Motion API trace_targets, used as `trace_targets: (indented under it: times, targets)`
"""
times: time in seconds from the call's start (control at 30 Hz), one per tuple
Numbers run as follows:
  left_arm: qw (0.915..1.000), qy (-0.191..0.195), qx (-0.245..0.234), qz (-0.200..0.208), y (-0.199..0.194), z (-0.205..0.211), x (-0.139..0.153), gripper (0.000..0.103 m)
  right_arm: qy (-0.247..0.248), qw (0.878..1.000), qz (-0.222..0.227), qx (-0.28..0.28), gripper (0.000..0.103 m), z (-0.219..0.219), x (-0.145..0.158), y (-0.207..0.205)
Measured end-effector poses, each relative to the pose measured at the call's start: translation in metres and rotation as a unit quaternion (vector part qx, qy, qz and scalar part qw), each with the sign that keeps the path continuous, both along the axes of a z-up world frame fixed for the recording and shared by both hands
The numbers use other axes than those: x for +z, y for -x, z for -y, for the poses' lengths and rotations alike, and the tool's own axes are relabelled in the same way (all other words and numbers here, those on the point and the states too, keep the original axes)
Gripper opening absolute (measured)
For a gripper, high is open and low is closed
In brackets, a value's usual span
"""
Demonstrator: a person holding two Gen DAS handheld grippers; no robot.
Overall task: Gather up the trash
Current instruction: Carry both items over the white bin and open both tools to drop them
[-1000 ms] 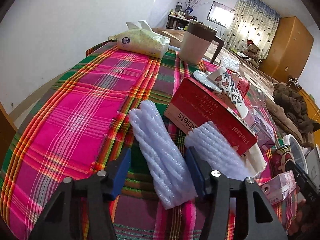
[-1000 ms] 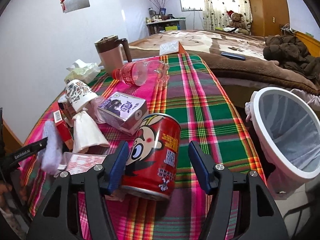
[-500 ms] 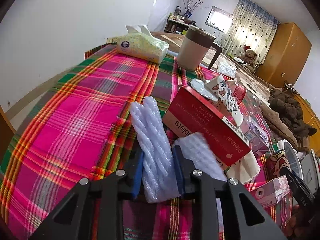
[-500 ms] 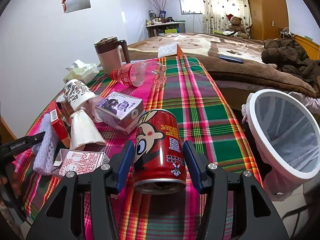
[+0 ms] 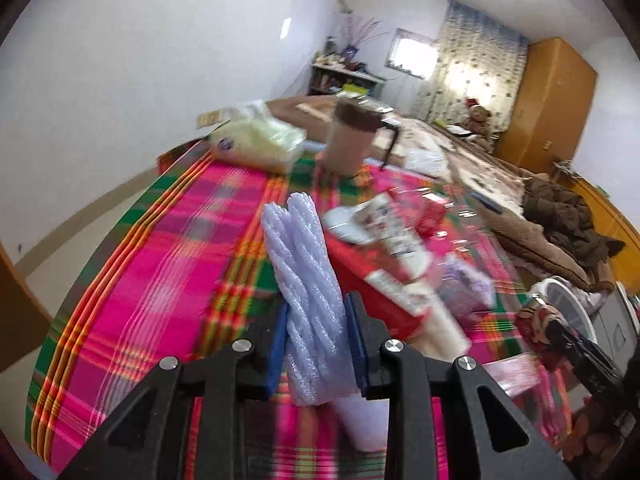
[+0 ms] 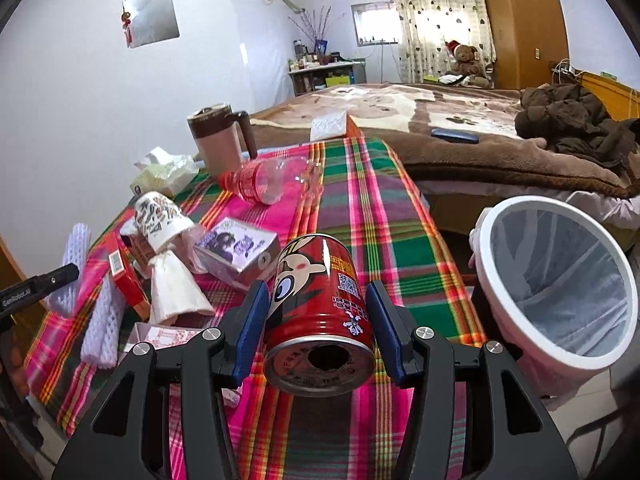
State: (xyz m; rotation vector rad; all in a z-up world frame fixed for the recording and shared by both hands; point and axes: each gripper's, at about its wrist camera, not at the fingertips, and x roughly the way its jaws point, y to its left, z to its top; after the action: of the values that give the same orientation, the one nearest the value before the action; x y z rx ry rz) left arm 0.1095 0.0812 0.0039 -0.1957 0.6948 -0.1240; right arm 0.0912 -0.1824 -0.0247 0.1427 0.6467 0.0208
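Left gripper now clamped on the foam sleeve — lifted off the plaid cloth. Right gripper now squeezing the red can — tipped up beside the white bin.

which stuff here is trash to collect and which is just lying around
Job:
foam net in left gripper
red can in right gripper
plastic bottle
paper cup
bin

Lying about:
mug
tissue pack
teddy bear
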Motion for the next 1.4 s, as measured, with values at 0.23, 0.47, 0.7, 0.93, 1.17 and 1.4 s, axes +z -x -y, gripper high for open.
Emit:
trace_targets:
  times: [0.23,0.47,0.7,0.93,1.17,1.4]
  targets:
    - [0.997,0.0,-0.072,0.03,-0.001,0.052,0.026,0.029,-0.001,1.0,0.022,-0.013,0.052,0.019,0.016,0.006]
    - [0.9887,0.006,-0.147,0.03,-0.015,0.116,0.033,0.029,0.005,0.998,0.039,-0.049,0.052,0.05,0.027,0.011]
    - [0.9768,0.017,-0.211,0.03,-0.018,0.182,0.04,0.029,0.012,0.994,0.046,-0.097,0.052,0.092,0.035,0.014]
    - [0.9604,0.026,-0.277,0.023,-0.02,0.248,0.042,0.029,0.013,0.989,0.042,-0.145,0.052,0.133,0.034,0.015]
    - [0.9416,0.019,-0.336,0.002,-0.018,0.309,0.031,0.029,0.023,0.985,0.024,-0.169,0.052,0.162,0.025,0.015]
    - [0.9313,-0.003,-0.364,-0.017,-0.015,0.355,0.016,0.03,0.033,0.981,-0.001,-0.19,0.052,0.186,0.011,0.007]
